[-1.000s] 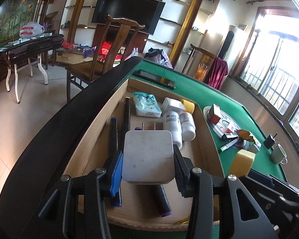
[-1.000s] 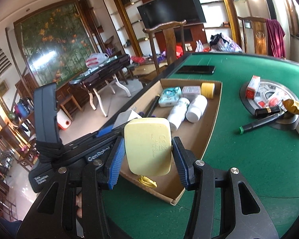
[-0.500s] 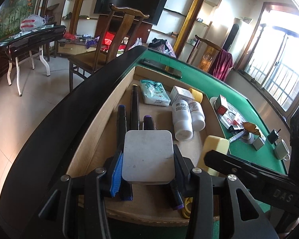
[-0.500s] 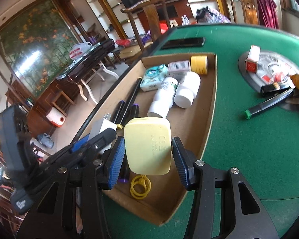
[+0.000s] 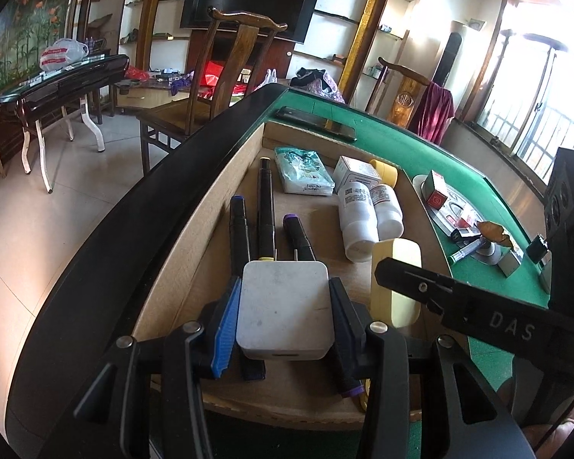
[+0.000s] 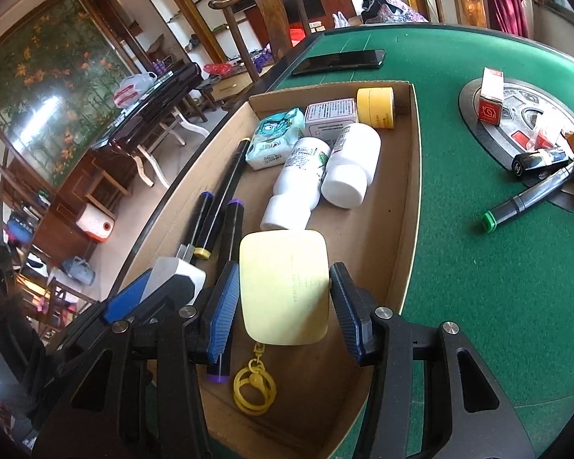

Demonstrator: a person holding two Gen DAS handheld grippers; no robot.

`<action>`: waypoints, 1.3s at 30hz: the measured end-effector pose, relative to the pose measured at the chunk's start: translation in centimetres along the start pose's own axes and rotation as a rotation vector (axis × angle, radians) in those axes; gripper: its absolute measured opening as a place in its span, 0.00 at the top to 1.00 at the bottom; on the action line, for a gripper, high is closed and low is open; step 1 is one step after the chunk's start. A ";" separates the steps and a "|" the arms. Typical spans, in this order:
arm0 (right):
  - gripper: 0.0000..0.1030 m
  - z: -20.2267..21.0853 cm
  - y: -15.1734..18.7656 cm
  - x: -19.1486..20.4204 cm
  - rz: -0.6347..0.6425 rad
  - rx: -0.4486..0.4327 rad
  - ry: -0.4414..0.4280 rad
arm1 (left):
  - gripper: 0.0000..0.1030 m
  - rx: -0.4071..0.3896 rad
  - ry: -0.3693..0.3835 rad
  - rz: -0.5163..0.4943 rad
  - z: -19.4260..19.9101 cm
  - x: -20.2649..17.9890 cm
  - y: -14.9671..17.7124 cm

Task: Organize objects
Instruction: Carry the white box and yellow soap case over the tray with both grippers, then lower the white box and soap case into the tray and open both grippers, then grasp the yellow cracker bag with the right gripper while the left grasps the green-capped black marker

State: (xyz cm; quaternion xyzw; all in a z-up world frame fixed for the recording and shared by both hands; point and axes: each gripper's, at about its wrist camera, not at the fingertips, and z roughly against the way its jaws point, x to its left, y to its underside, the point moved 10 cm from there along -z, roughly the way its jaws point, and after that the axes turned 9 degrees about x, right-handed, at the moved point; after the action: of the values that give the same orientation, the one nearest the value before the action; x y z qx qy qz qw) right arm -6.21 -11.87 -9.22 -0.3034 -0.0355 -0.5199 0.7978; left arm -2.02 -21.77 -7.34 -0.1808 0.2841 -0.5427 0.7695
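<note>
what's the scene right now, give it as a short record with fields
setting: green felt table with an open cardboard box
left tool: shut on a white charger block, held over the box's near end
right tool: shut on a pale yellow case with a yellow ring clasp hanging below, over the box
in box: three markers, two white bottles, tissue pack, small white carton, yellow jar
outside box: green-capped marker, phone, red and white carton
</note>
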 end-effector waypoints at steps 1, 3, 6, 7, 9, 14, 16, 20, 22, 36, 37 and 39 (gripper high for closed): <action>0.53 -0.1 -0.1 -0.1 -0.001 0.000 0.004 | 0.56 0.000 -0.001 0.000 0.0 0.1 0.0; 0.53 -0.2 -0.3 -0.1 0.002 -0.001 0.012 | 0.56 0.000 -0.002 0.000 0.0 0.1 0.0; 0.53 -0.4 -0.5 -0.2 0.000 0.003 0.011 | 0.56 0.000 -0.002 0.000 0.0 0.1 0.0; 0.53 -0.4 -0.6 -0.1 -0.001 0.006 0.009 | 0.56 0.001 -0.002 -0.001 0.0 0.1 0.0; 0.53 -0.6 -0.7 0.0 0.000 0.012 0.002 | 0.56 -0.001 0.000 0.000 0.0 0.1 0.0; 0.53 -0.1 -1.1 0.3 0.022 -0.009 0.004 | 0.52 -0.002 0.007 0.002 0.1 0.1 0.0; 0.53 0.4 -1.2 0.2 0.020 -0.023 0.000 | 0.48 0.000 0.017 0.004 0.2 -0.1 0.0; 0.53 1.2 -1.3 0.1 0.017 -0.042 -0.008 | 0.44 -0.013 0.038 0.025 0.7 -0.3 -0.1; 0.53 1.6 -1.2 -0.1 0.012 -0.047 -0.013 | 0.44 -0.028 0.041 0.032 1.2 -0.3 -0.4; 0.53 11.0 -2.5 -11.7 -0.155 -0.217 0.047 | 0.44 -0.037 0.127 -0.141 2.9 -9.0 -1.4; 0.53 11.9 -2.8 -13.4 -0.183 -0.229 0.062 | 0.44 -0.021 0.151 -0.174 2.6 -10.7 -1.4; 0.52 13.3 -3.3 -16.9 -0.232 -0.241 0.112 | 0.44 0.005 0.168 -0.204 2.0 -12.8 -1.5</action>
State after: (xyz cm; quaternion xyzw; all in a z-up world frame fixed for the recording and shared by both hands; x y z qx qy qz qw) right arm -13.33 7.81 -3.27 -0.3613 0.0367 -0.6252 0.6909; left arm -5.06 -10.35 -1.77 -0.1609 0.3264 -0.6319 0.6843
